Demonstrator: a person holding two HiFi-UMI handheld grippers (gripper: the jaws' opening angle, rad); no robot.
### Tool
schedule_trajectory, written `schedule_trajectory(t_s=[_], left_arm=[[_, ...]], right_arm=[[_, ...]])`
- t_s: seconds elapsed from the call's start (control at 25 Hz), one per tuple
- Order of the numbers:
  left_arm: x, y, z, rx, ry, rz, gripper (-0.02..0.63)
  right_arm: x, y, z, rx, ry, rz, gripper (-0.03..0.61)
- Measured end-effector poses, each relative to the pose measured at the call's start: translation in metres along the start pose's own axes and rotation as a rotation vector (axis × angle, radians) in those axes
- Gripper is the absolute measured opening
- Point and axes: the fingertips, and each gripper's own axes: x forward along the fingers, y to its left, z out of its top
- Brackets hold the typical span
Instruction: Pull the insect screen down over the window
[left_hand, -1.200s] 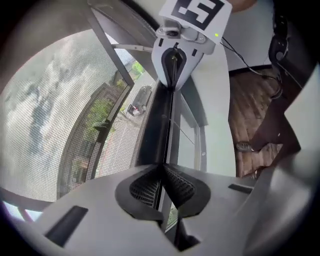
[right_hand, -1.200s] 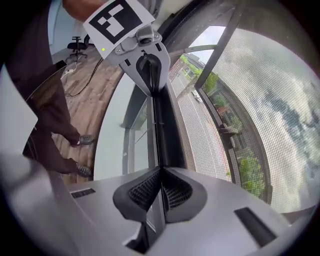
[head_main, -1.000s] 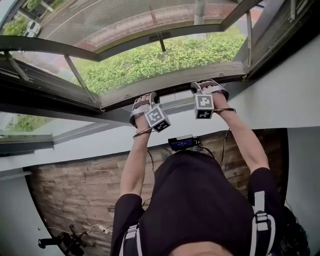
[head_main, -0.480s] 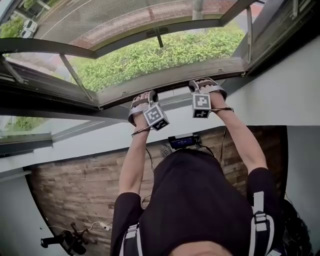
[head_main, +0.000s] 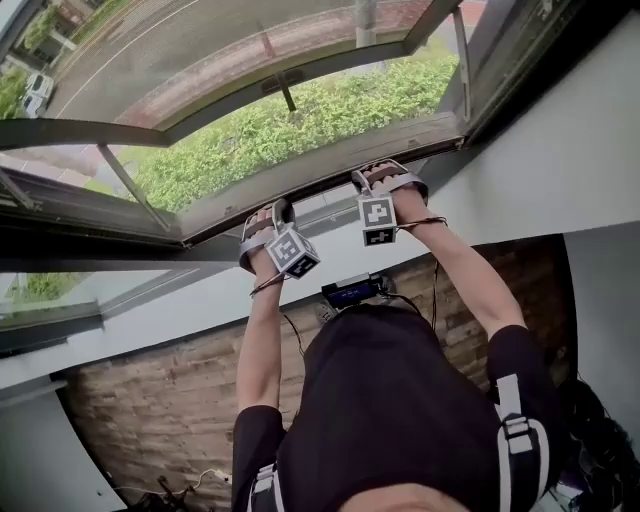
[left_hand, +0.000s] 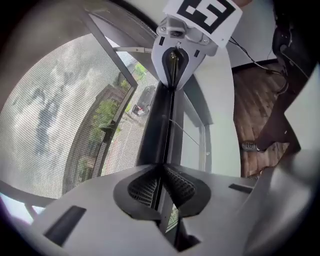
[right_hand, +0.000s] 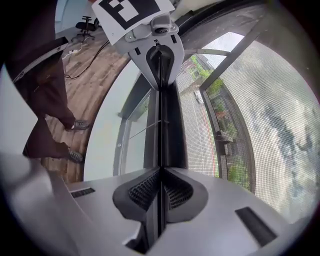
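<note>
Although the window sits further toward the lower left of the head view than it did a second ago, the two grippers have slid with it and keep the same spots on the screen's pull bar, so the change looks like the head turning, not the screen travelling; I judge the pull to be at or near its end. The left gripper is clenched on the bar's thin lip, pads pressed flat against it, and the right gripper grips the same lip further along. In the head view the bar runs diagonally from centre left to upper right, just above the white wall, with the mesh stretched from it toward the top of the frame and the hedge beyond. Whether the bar has seated against the lower frame is not clear
</note>
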Motion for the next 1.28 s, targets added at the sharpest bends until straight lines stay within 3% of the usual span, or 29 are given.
schedule_trajectory(t_s=[0.28, 0.64, 0.8, 1.04, 1.16, 1.28], left_arm=[[-0.010, 0.002, 0.010, -0.055, -0.011, 0.005, 0.034], [-0.041, 0.000, 0.017, -0.242, -0.019, 0.042, 0.034], [-0.064, -0.010, 0.027, -0.407, -0.027, 0.048, 0.034], [-0.111, -0.032, 0.005, -0.677, -0.038, 0.100, 0.034], [-0.132, -0.039, 0.006, -0.865, -0.133, 0.111, 0.034], [-0.163, -0.033, 0.006, -1.094, -0.308, 0.094, 0.032]], right_arm=[[-0.012, -0.002, -0.006, -0.007, -0.009, -0.040, 0.021], [-0.043, 0.001, -0.019, 0.282, -0.165, -0.033, 0.021], [-0.069, 0.000, -0.024, 0.409, -0.250, -0.009, 0.021], [-0.083, -0.005, -0.021, 0.677, -0.481, 0.003, 0.021], [-0.092, 0.019, -0.038, 0.833, -0.525, 0.037, 0.021], [-0.123, 0.046, -0.039, 0.952, -0.558, 0.038, 0.021]])
